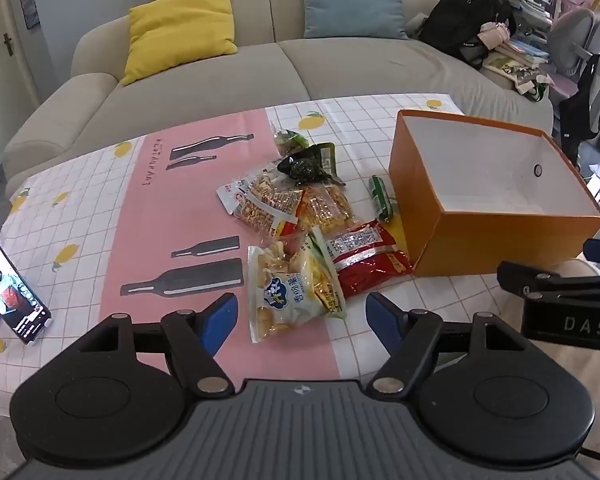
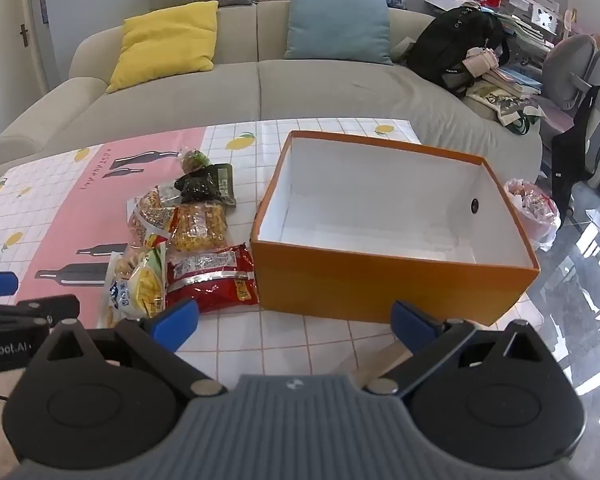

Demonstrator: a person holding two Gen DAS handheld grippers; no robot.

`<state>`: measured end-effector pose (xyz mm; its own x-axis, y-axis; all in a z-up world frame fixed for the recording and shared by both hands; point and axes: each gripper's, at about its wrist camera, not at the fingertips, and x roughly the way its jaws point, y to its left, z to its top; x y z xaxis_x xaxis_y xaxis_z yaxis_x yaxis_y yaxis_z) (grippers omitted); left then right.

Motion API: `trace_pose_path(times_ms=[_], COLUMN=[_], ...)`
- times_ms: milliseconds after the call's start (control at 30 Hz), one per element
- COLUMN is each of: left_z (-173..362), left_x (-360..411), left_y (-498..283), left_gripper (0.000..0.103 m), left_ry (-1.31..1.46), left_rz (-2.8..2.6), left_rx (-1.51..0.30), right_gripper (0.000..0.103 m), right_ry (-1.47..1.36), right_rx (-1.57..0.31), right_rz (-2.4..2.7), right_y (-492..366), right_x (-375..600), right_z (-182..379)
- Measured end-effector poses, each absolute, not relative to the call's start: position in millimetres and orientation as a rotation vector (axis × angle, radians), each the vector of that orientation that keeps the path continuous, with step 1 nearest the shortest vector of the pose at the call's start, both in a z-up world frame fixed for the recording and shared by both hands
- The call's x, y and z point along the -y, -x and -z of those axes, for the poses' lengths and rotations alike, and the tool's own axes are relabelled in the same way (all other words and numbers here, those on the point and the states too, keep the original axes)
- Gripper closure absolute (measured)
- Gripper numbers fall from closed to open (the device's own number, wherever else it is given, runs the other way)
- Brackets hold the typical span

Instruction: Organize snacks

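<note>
Fingers (image 1: 216, 322) of my left gripper (image 1: 302, 326) stand wide apart and hold nothing; the white biscuit bag (image 1: 290, 292) lies on the bench (image 1: 80, 208) just in front of them. My right gripper (image 2: 296, 320) is also wide and holds nothing, above the bare near edge of the bench, with the orange box (image 2: 392, 276) just ahead. This box is open on top and sits near the right edge of the bench. Other snacks lie in a loose pile at its left: the red bag (image 2: 212, 280) almost touches its wall, and a green stick pack (image 1: 381, 197) lies just beside it. Left of the pile the cloth is free up to a phone (image 1: 14, 290) at the left edge.
</note>
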<state>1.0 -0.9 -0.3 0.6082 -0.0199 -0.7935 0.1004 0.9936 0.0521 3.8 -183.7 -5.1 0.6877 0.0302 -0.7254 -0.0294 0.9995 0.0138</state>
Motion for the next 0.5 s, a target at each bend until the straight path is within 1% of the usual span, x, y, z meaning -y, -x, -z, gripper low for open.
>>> trace_pose_path(times_ms=[500], left_z=[-4.0], left_x=[3.2], left_y=[1.7], left_gripper=[0.018], left_ry=[-0.093], left_rz=[0.066], left_rx=[-0.884], right_gripper=[0.003], right_ry=[-0.016], right_rx=[-0.823], right_rz=[-0.033], right_y=[-3.6], right_x=[184.7], right_z=[5.6])
